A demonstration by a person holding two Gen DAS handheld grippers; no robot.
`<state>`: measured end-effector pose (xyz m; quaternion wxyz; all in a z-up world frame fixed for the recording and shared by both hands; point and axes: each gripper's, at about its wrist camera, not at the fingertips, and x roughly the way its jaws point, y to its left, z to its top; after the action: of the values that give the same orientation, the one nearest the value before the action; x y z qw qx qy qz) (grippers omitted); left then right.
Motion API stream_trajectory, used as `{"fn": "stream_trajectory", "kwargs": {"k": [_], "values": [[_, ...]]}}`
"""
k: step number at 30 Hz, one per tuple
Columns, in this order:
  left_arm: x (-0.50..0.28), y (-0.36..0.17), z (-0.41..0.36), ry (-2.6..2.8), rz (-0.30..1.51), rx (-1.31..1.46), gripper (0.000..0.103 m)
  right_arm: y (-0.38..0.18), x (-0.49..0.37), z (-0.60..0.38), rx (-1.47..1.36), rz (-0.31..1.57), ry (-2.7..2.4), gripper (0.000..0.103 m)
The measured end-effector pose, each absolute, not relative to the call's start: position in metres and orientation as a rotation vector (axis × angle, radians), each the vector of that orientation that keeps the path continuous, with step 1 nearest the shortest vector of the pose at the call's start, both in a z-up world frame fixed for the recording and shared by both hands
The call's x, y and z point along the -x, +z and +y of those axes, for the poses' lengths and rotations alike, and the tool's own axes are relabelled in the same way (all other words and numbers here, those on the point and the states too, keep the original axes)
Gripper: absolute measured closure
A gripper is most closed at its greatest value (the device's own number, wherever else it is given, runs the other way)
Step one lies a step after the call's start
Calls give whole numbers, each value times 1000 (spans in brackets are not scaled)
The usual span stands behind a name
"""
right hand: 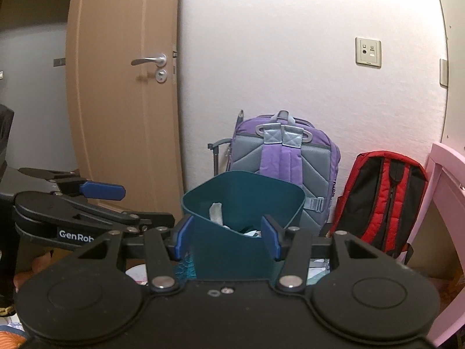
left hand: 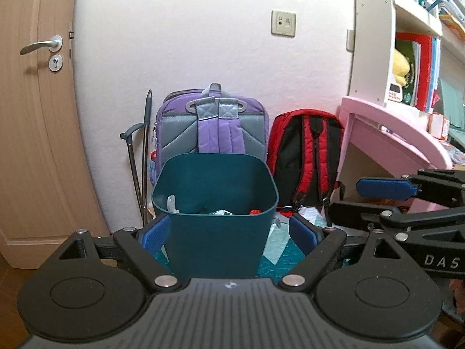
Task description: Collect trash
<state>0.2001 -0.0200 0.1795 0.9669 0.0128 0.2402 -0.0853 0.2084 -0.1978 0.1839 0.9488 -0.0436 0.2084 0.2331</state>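
The wooden door (left hand: 35, 116) and the white wall were the biggest things in the room. A purple backpack (left hand: 212, 125) and a red backpack (left hand: 305, 157) leaned on the wall, beside a pink desk (left hand: 392, 133). In front of the purple backpack stood the teal bin (left hand: 215, 203), open at the top.

Inside the bin lay bits of trash (left hand: 174, 203): white paper, something green and something red. So some trash was already in. More papers (left hand: 308, 213) lay on the floor by the red backpack, so I think some picking up was left to do.

The left gripper (left hand: 229, 232) had its blue pads far apart, with nothing in them. The bin showed between them but they did not touch it. The right gripper (right hand: 228, 237) had its jaws apart too, and it held nothing.
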Motion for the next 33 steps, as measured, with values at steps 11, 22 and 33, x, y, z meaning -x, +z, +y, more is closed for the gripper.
{"fn": "stream_trajectory", "kwargs": {"k": [11,22,33], "values": [[-167,183,-22,-154,468,-39,14,185,-179,-203,24,411,507,52],[-140,186,-22,-135,446,-5,14,183,-153,-207,4,405,532,52],[-104,188,-29,-118,426,-7,14,183,-122,-215,-13,386,544,52]]}}
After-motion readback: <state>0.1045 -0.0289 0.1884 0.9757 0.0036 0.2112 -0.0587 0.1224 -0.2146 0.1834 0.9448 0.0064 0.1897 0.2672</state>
